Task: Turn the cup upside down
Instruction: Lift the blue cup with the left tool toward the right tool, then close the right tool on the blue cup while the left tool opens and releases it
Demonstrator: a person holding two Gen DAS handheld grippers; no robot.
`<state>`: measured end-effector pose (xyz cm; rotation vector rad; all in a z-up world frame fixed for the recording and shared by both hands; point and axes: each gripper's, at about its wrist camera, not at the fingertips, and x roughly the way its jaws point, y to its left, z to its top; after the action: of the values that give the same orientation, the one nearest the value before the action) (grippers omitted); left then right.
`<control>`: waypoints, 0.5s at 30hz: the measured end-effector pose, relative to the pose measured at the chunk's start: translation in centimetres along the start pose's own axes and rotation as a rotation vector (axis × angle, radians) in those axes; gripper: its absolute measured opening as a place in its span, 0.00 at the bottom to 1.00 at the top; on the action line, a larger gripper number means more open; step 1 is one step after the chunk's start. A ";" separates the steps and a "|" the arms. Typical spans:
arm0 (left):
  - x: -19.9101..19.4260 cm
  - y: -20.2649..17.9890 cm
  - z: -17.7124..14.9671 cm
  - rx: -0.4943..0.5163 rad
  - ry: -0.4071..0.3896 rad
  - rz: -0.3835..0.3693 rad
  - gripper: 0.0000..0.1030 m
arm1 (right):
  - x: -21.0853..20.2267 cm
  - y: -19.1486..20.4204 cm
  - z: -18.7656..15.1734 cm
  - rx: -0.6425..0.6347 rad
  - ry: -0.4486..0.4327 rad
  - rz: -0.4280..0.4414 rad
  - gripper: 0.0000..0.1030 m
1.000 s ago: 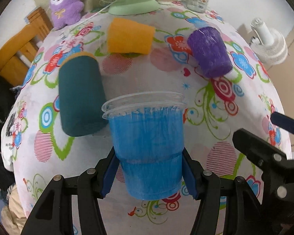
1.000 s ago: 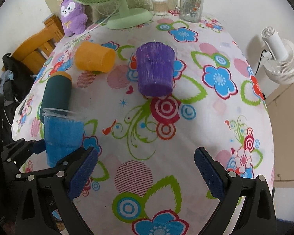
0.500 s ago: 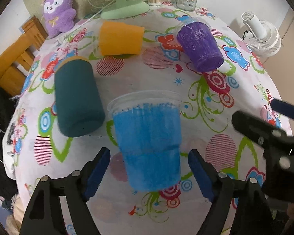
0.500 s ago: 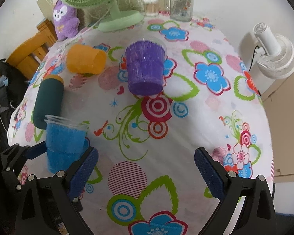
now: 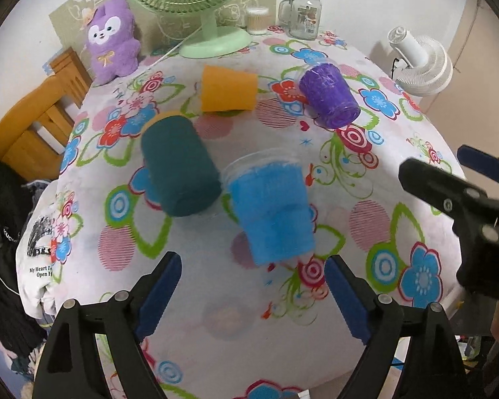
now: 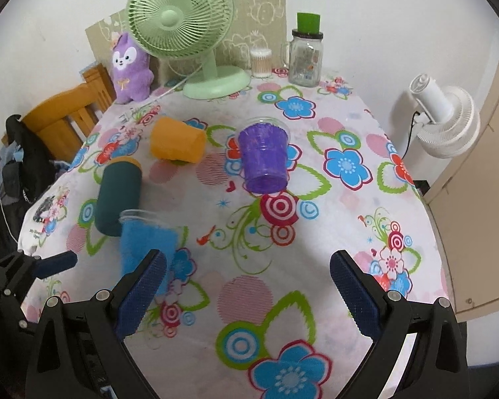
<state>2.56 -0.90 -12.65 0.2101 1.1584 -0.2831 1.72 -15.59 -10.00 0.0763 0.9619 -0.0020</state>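
Note:
A blue plastic cup [image 5: 271, 211] with a clear rim is on the floral tablecloth, rim pointing away from me, blurred; it also shows in the right wrist view [image 6: 146, 242]. My left gripper [image 5: 252, 296] is open and empty, just short of the cup's base. My right gripper [image 6: 248, 292] is open and empty over the near table edge, right of the blue cup. A purple cup [image 5: 329, 94] [image 6: 266, 158], an orange cup [image 5: 228, 88] [image 6: 176, 143] and a dark teal cup [image 5: 179, 166] [image 6: 118, 193] lie on their sides.
At the back stand a green desk fan [image 6: 196, 33], a purple plush toy [image 6: 131, 68], a glass jar [image 6: 304, 56] and a swab pot [image 6: 260, 63]. A wooden chair [image 6: 66, 113] is left, a white fan [image 6: 445, 116] right of the table.
My left gripper opened and let go of the blue cup, then drew back. The cup now sits free on the cloth. My right gripper pulled back slightly, still open.

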 end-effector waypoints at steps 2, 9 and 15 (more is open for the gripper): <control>-0.4 0.8 -0.4 0.010 -0.004 -0.005 0.87 | -0.3 0.8 -0.5 0.000 -0.008 -0.006 0.97; -0.5 3.4 -2.1 0.038 -0.006 -0.047 0.90 | -0.4 3.8 -2.3 0.019 -0.047 0.006 0.97; 0.9 4.7 -3.4 0.095 0.013 -0.058 0.90 | 1.2 6.2 -3.7 0.021 -0.060 -0.014 0.97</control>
<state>1.47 4.50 -14.75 0.2622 1.1665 -0.3885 -0.39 -9.11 -12.70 0.0881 0.9021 -0.0275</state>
